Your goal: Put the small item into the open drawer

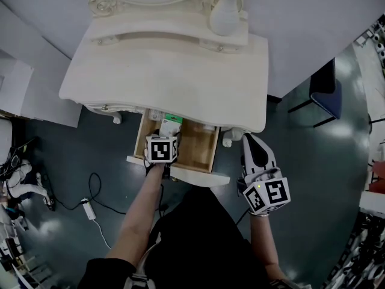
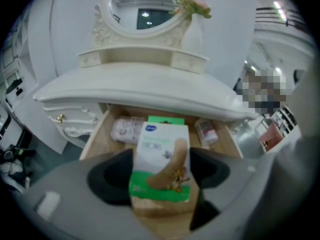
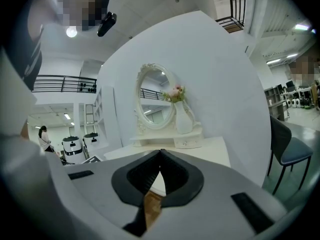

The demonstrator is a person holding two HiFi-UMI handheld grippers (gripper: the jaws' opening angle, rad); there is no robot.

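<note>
My left gripper point(image 1: 163, 130) is shut on a small white and green plaster box point(image 2: 161, 161), its dark pads touching both sides of the box. It holds the box point(image 1: 170, 124) upright over the open wooden drawer point(image 1: 201, 140) of the cream dressing table point(image 1: 168, 77). Inside the drawer point(image 2: 95, 136) lie a pale pink pack point(image 2: 127, 130) and a small red and white pack point(image 2: 206, 132). My right gripper point(image 1: 251, 146) hangs to the right of the drawer, off the table's front corner. Its jaws are shut with nothing between them point(image 3: 160, 154).
A white vase with flowers point(image 1: 227, 14) and an oval mirror point(image 3: 155, 101) stand at the back of the table. A dark blue chair point(image 1: 325, 92) is at the right. Cables and a power adapter point(image 1: 88, 208) lie on the floor at the left.
</note>
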